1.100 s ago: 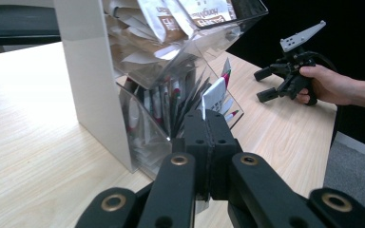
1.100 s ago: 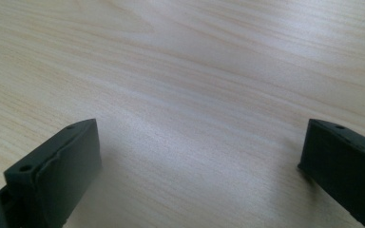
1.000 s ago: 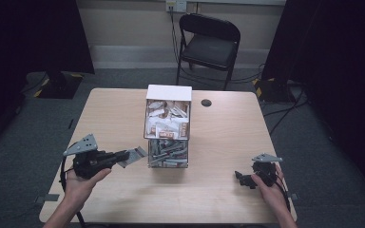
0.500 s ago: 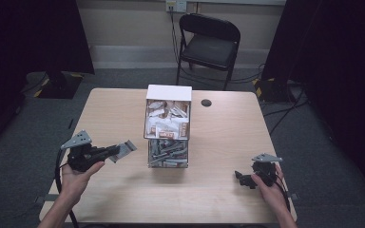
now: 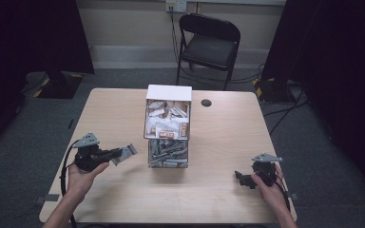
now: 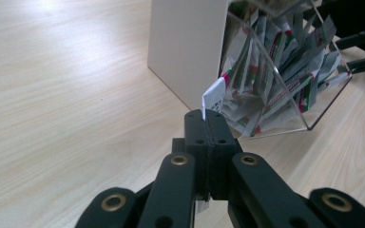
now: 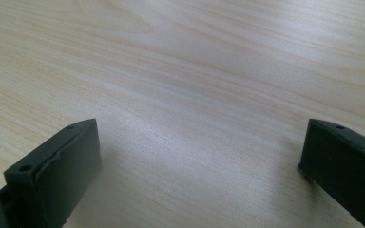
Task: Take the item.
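A clear two-tier box (image 5: 167, 126) stands mid-table, with white and brown packets in its upper part and grey packets in its lower part. My left gripper (image 5: 120, 154) sits low over the table to the left of the box, shut on a thin grey packet (image 5: 127, 152) that sticks out past its tips. In the left gripper view the jaws (image 6: 208, 118) are pressed together and the packet's white end (image 6: 214, 97) pokes up in front of the box (image 6: 275, 71). My right gripper (image 5: 240, 176) rests near the front right of the table. Its jaws stand open (image 7: 199, 156) over bare wood.
A small black round disc (image 5: 206, 102) lies on the table behind the box to the right. A black folding chair (image 5: 209, 45) stands beyond the far edge. The table's front edge (image 5: 171, 219) is close to both hands.
My left gripper has moved left and down, away from the box, with the packet still in its jaws. The right gripper has stayed in place.
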The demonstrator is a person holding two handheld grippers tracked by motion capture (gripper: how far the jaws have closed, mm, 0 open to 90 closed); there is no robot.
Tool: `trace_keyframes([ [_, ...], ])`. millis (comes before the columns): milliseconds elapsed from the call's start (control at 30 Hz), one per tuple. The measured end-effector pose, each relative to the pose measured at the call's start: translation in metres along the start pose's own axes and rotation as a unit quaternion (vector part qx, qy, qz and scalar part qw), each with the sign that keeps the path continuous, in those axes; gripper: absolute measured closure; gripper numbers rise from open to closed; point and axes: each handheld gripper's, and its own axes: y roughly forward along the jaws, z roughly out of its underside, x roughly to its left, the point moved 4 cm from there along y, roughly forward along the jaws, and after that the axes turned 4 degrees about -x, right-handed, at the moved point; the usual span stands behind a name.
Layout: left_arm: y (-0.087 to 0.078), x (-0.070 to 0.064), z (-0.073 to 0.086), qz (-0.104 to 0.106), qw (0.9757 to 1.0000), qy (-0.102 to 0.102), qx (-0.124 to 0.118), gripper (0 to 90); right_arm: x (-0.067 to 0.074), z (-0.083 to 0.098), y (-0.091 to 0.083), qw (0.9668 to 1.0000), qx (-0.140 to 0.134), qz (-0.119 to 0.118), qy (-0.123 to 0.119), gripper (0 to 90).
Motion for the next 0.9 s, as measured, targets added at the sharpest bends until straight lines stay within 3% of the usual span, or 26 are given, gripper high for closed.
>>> trace_keyframes([
  [200,0.012,0.000,0.005,-0.004,0.9998,0.007,0.021,90.0,0.000,0.000,0.000,1.0000,0.000,0.000,0.000,0.0],
  [333,0.015,-0.001,0.003,0.000,0.9998,0.000,0.019,90.0,0.000,0.000,0.000,1.0000,0.000,0.000,0.000,0.0],
  [400,0.014,-0.004,0.000,-0.001,0.9996,0.011,0.025,90.0,0.000,0.000,0.000,1.0000,0.000,0.000,0.000,0.0],
  [533,0.014,0.002,0.000,-0.010,0.9997,0.004,0.023,90.0,0.000,0.000,0.000,1.0000,0.000,0.000,0.000,0.0],
  [667,0.027,0.009,0.009,-0.015,0.9992,-0.012,0.035,90.0,0.000,0.000,0.000,1.0000,0.000,0.000,-0.001,0.0],
  [733,0.034,0.010,0.011,-0.019,0.9985,-0.006,0.050,90.0,0.000,0.000,0.000,1.0000,0.000,0.000,-0.001,0.0],
  [900,0.045,0.014,0.014,-0.019,0.9983,-0.013,0.052,90.0,0.000,0.000,0.000,1.0000,0.000,0.000,-0.001,0.0],
])
